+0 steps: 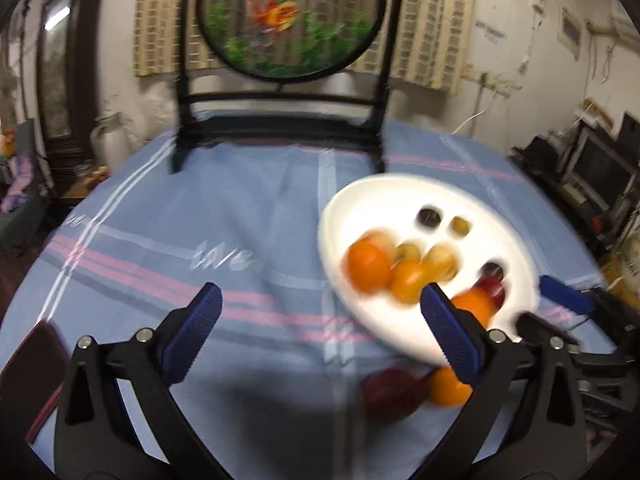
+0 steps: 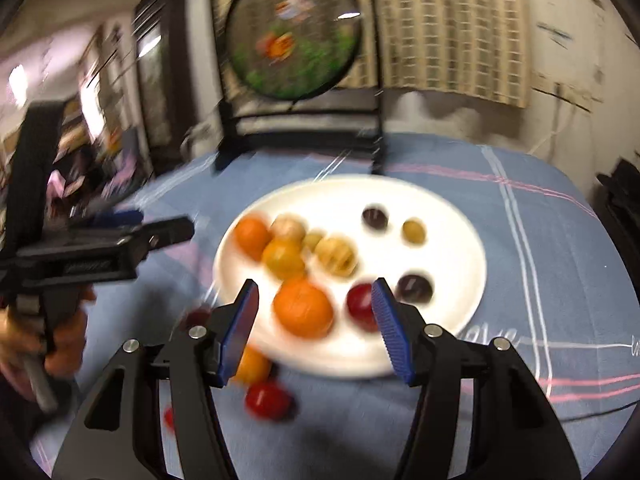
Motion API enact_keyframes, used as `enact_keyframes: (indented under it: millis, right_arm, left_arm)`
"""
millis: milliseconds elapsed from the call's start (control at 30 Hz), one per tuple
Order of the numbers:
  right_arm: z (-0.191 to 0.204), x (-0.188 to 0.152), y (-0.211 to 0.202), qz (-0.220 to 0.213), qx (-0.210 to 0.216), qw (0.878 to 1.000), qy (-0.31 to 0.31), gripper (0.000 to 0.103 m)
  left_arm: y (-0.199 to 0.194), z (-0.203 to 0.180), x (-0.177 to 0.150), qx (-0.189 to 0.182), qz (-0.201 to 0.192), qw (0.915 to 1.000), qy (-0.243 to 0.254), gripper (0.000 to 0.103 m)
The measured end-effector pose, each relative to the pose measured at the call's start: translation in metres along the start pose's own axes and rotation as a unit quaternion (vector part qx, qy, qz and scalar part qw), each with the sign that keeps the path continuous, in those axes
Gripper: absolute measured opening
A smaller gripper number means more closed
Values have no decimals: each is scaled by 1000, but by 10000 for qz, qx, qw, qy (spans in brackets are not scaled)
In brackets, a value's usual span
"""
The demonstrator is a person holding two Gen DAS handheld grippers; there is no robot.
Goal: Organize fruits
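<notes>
A white plate (image 2: 448, 240) on the blue cloth holds several fruits: oranges (image 2: 304, 308), a red plum (image 2: 360, 300), dark plums (image 2: 414, 288) and small yellow ones (image 2: 414, 231). The plate (image 1: 372, 200) also shows in the left wrist view. Off the plate near its front edge lie a red fruit (image 2: 268, 400) and an orange (image 2: 250, 364), seen in the left wrist view as a dark red fruit (image 1: 394, 394) and an orange (image 1: 448, 388). My right gripper (image 2: 316, 308) is open and empty, over the plate's front. My left gripper (image 1: 320, 312) is open and empty, left of the plate. Both views are blurred.
A round fish picture in a black stand (image 1: 280, 120) stands at the table's far side. The blue striped tablecloth (image 1: 200, 220) covers the table. A dark red flat object (image 1: 32, 364) lies at the near left edge. Shelves with clutter (image 1: 592, 176) are at the right.
</notes>
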State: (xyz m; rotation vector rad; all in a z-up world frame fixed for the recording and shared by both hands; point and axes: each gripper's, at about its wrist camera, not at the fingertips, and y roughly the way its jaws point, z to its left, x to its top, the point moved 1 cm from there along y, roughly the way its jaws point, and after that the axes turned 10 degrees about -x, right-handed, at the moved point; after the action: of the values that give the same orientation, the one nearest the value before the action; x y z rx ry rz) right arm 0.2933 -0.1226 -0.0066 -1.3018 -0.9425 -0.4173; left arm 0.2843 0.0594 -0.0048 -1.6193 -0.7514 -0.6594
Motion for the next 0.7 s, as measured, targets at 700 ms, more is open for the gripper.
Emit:
enact_keyframes:
  millis: [700]
  right_arm:
    - [25, -38, 9, 1035, 172, 9937, -387, 50]
  left_arm:
    - [-17, 30, -7, -61, 168, 9972, -729, 101]
